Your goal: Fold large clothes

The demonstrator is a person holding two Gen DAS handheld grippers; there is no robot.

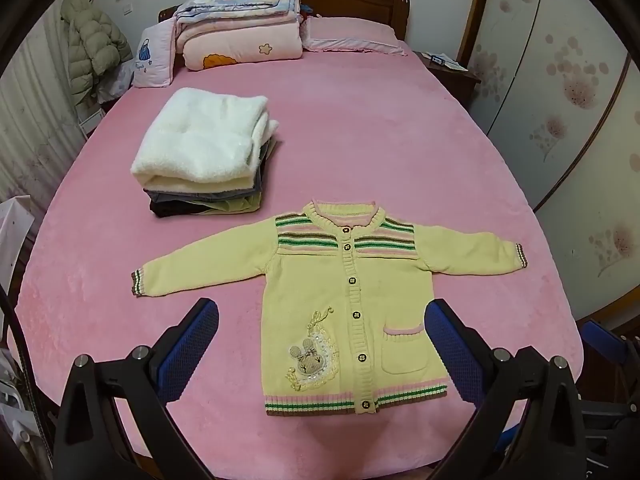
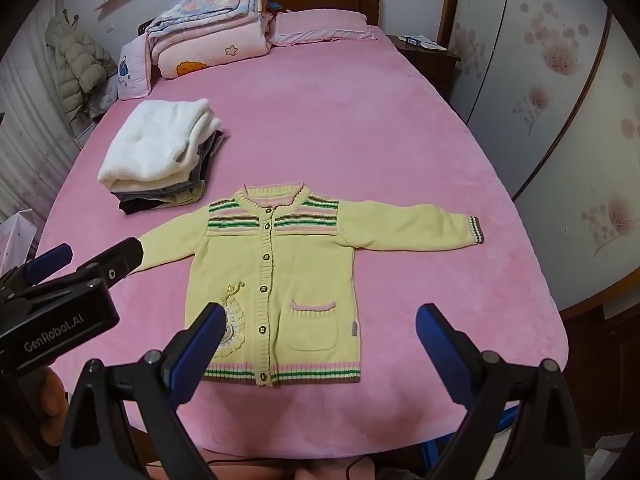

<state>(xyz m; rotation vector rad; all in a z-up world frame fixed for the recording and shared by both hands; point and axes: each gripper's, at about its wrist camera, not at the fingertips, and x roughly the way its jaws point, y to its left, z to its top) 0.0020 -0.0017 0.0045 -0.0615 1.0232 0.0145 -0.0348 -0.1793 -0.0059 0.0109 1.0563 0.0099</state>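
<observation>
The yellow cardigan (image 1: 352,304) lies flat, buttoned, sleeves spread — wholly unfolded; a folded stack (image 1: 208,156) sits at its ten o'clock; left gripper (image 1: 320,320) and right gripper (image 2: 320,328) hover wide open, empty — every fold remains.

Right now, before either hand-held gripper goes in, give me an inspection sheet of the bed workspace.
Surface: pink bed cover, smooth, bare around the garment.
Job's things: yellow knit cardigan lies flat, face up, buttoned, both sleeves spread out; not yet folded.
Clutter: stack of folded clothes with a white fleece on top, beyond the cardigan's one sleeve, apart from it; folded quilts and pink pillow at the headboard.
Grippers: left hand-held gripper open above the cardigan's hem; right hand-held gripper open, likewise; both hold nothing.
Cables: a thin dark cable below the bed's near edge.
Surroundings: puffer jacket hanging on the wall, floral wardrobe doors, nightstand.
</observation>
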